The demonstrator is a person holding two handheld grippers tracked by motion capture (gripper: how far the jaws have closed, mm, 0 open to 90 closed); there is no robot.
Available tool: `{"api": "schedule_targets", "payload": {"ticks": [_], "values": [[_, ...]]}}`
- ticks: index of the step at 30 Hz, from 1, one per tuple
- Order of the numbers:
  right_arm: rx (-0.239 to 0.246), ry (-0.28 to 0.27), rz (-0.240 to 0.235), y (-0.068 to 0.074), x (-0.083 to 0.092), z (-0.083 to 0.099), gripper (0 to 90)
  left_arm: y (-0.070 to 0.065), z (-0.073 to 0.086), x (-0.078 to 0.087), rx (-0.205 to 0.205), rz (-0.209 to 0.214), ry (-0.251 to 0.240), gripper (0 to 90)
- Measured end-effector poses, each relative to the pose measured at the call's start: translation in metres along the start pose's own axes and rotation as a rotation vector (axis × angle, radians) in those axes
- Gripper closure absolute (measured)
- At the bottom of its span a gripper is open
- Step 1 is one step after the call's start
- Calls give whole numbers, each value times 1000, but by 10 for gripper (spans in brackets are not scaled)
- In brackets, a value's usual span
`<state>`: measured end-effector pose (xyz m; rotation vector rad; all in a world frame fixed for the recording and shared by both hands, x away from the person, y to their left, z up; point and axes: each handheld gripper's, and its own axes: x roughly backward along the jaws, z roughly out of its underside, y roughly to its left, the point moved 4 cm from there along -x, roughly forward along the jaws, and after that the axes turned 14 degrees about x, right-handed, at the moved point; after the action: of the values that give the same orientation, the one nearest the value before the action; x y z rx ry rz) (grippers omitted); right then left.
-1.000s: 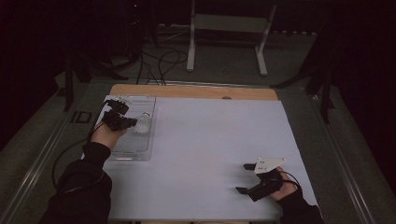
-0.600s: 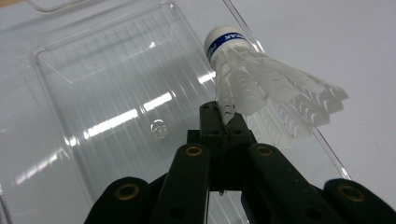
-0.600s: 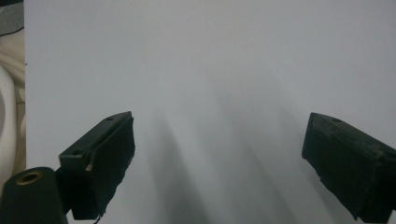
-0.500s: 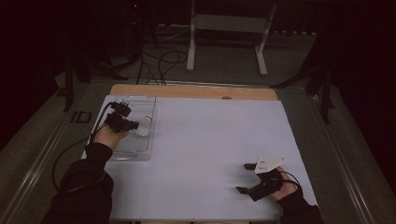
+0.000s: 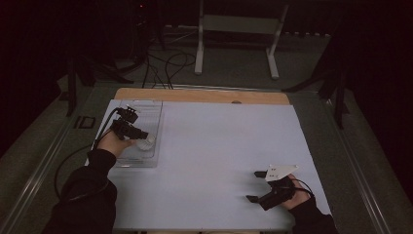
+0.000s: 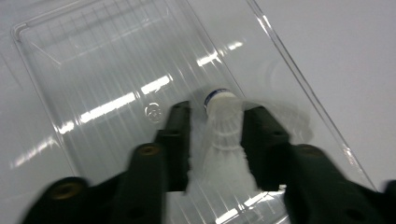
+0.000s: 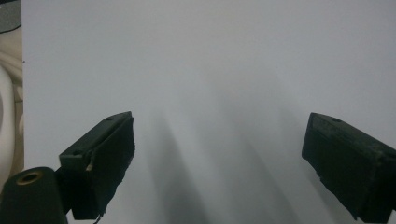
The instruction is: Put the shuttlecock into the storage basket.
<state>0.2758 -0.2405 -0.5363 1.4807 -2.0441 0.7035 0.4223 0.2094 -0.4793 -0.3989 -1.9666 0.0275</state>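
Note:
A white shuttlecock [image 6: 223, 128] with a blue-banded cork tip lies in a clear plastic tray [image 6: 93, 70], cork pointing away from me. My left gripper [image 6: 215, 116] straddles it and its jaws have just been opening; the shuttlecock lies between them with a gap on the left side. In the high view the left gripper [image 5: 139, 134] hovers over the tray [image 5: 148, 109] at the table's left, with the shuttlecock [image 5: 145, 143] just beneath it. My right gripper [image 5: 254, 186] rests near the front right, jaws wide and nothing between them. The right gripper [image 7: 219, 140] faces bare white sheet.
A white sheet [image 5: 219, 146] covers the table, with a wooden edge [image 5: 204, 95] at the far side. A white metal stand [image 5: 234, 29] and cables [image 5: 165, 63] lie on the floor beyond. A small dark square [image 5: 85, 122] sits left of the sheet.
The left gripper's jaws have parted over the tray, and the shuttlecock now lies on the tray floor by them. The right hand has not moved.

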Motion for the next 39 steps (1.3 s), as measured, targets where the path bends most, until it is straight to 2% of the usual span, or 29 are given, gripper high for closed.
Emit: {"api": "schedule_targets", "payload": {"ticks": [1, 2, 3, 5, 6, 11, 18, 22, 25, 27, 30, 33, 36, 39], "values": [[2, 1, -1, 0, 0, 0, 96, -1, 0, 1, -1, -11, -4, 510], [1, 1, -2, 0, 0, 0, 96, -3, -1, 4, -9, -33, -11, 377], [2, 2, -1, 0, 0, 0, 96, -4, -1, 6, -13, -38, -24, 324], [1, 1, -1, 0, 0, 0, 96, -7, -2, 10, -16, -28, -29, 232], [2, 2, 0, 0, 0, 0, 96, -9, -2, 12, -26, -15, -36, 148], [1, 7, -2, 0, -1, 0, 96, -14, -3, 18, -42, -12, -47, 19], [-1, 4, 1, 0, 0, 0, 96, -19, -2, 20, -65, -10, -45, 2], [-1, 3, 2, 0, 0, 0, 96, -22, -2, 22, -77, 4, -46, 1], [-6, 2, 3, 0, 0, 0, 96, -24, -2, 23, -76, 17, -44, 1], [-6, 1, 3, 0, 0, 0, 96, -25, -3, 23, -58, 33, -32, 1], [-6, 2, 3, 0, 0, 0, 96, -27, -3, 23, -62, 37, -36, 1], [-6, 1, 2, 0, 0, 0, 96, -31, -3, 25, -84, 35, -43, 1], [-7, 2, 3, 0, 0, 0, 96, -32, -4, 27, -84, 35, -59, 1], [-7, 3, 5, -1, 0, 0, 96, -33, -7, 30, -73, 55, -74, 1]]}}
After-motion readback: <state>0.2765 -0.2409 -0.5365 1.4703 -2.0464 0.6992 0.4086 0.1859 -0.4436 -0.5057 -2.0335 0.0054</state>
